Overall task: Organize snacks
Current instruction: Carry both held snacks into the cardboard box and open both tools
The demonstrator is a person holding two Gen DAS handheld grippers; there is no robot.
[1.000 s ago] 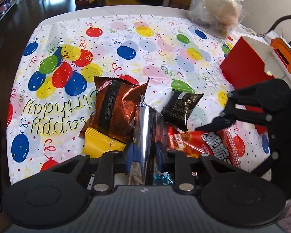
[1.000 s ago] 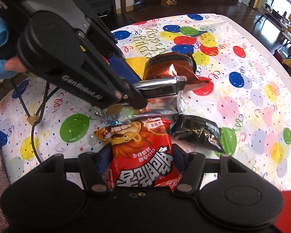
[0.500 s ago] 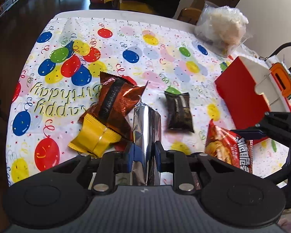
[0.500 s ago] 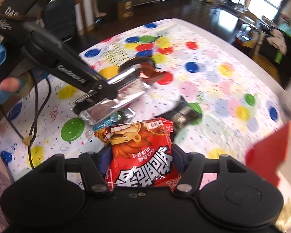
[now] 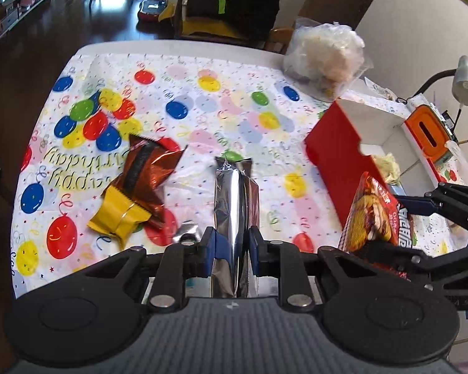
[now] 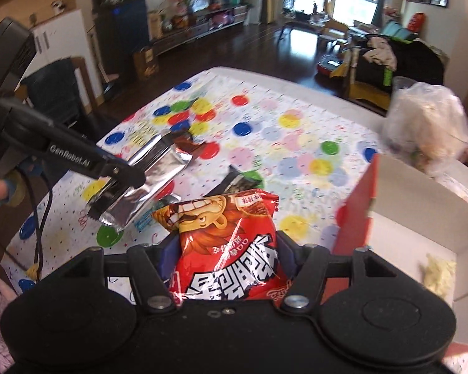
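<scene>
My left gripper (image 5: 232, 243) is shut on a silver foil snack packet (image 5: 231, 205), held upright above the table; the same packet (image 6: 146, 180) shows at the left of the right wrist view. My right gripper (image 6: 226, 255) is shut on a red snack bag (image 6: 231, 249) with a cartoon face, lifted beside the red box (image 5: 333, 152); the bag (image 5: 377, 215) hangs at the box's near corner. A brown foil packet (image 5: 146, 171) and a yellow packet (image 5: 118, 218) lie together on the balloon tablecloth (image 5: 202, 99). A small black packet (image 6: 234, 182) lies behind the red bag.
The red box (image 6: 421, 218) has a white inside with some pale crumbly food. A clear plastic bag (image 5: 324, 59) sits at the table's far right corner. An orange-lidded container (image 5: 427, 131) and a desk lamp (image 5: 465, 81) stand beyond the box. A cable (image 6: 40, 218) hangs at the left.
Both grippers have risen with their packets. The right one has carried the red bag rightwards to the red box. The silver packet has come clear of the pile.
</scene>
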